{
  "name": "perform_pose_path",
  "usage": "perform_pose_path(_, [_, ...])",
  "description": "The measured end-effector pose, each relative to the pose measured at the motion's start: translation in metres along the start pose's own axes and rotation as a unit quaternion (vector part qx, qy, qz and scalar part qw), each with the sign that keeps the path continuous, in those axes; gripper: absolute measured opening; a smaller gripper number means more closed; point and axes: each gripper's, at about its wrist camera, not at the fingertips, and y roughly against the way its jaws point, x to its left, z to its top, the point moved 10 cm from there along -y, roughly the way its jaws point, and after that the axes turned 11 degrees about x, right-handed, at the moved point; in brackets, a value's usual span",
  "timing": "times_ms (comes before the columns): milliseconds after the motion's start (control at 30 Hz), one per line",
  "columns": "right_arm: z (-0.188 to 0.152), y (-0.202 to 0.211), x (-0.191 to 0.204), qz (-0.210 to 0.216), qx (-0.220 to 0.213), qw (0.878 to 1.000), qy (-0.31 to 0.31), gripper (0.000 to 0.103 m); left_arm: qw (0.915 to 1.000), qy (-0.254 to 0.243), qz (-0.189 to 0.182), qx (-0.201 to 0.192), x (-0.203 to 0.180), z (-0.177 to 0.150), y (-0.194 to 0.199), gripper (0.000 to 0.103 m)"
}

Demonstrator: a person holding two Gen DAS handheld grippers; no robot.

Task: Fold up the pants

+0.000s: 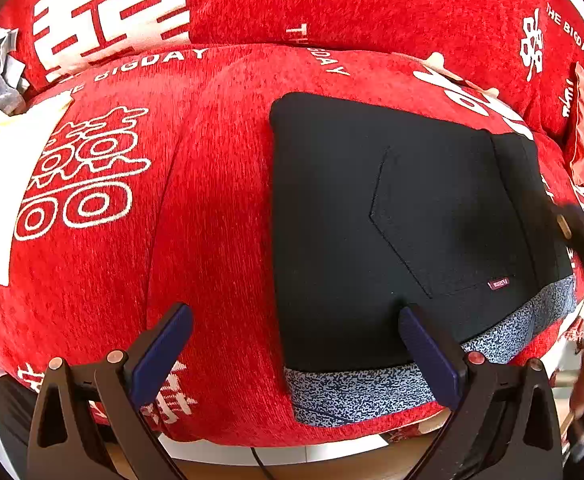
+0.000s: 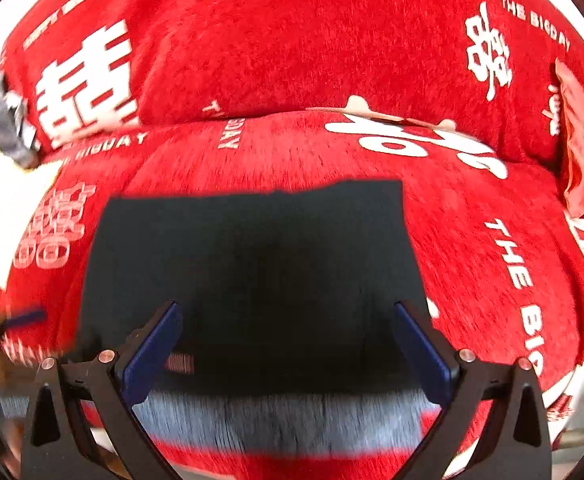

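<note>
Folded pants lie flat on the red cover — waistband nearest, length running away; both grippers spread, empty.

- The pants are black, folded into a compact, roughly rectangular, flat packet.
- A grey-speckled waistband runs along the packet's near edge.
- A stitched back pocket faces up, with a small dark-red label at its corner.
- They lie on a red sofa seat cushion, close to its front edge.
- In the right wrist view the pants appear blurred.
</note>
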Motion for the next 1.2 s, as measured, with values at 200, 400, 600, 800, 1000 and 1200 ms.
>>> perform_pose_path(200, [0.036, -0.055, -0.007, -0.053, 0.048, 0.997, 0.003, 0.103, 1.0000, -0.003, 0.006, -0.001, -0.001, 0.000, 0.000, 0.103])
perform_pose_path(400, [0.035, -0.033, -0.004, -0.046, 0.031, 0.998, -0.008, 0.103, 1.0000, -0.001, -0.001, 0.004, 0.002, 0.000, -0.004, 0.103])
perform_pose_path(600, [-0.032, -0.023, 0.003, -0.070, 0.028, 0.996, 0.039, 0.103, 1.0000, -0.004, -0.003, 0.005, 0.003, -0.001, -0.004, 0.103])
perform_pose_path(800, [-0.062, 0.001, -0.008, -0.072, 0.020, 0.996, 0.037, 0.103, 0.9999, -0.004, -0.012, -0.006, 0.000, 0.003, 0.010, 0.103])
perform_pose_path(1000, [-0.038, 0.027, -0.011, -0.058, -0.018, 0.998, 0.025, 0.103, 0.9985, 0.003, -0.045, -0.030, -0.028, 0.062, 0.033, 0.103])
perform_pose_path(1200, [0.000, -0.005, -0.006, -0.051, 0.013, 0.998, 0.028, 0.103, 0.9964, 0.053, -0.058, 0.031, -0.036, 0.121, -0.006, 0.103])
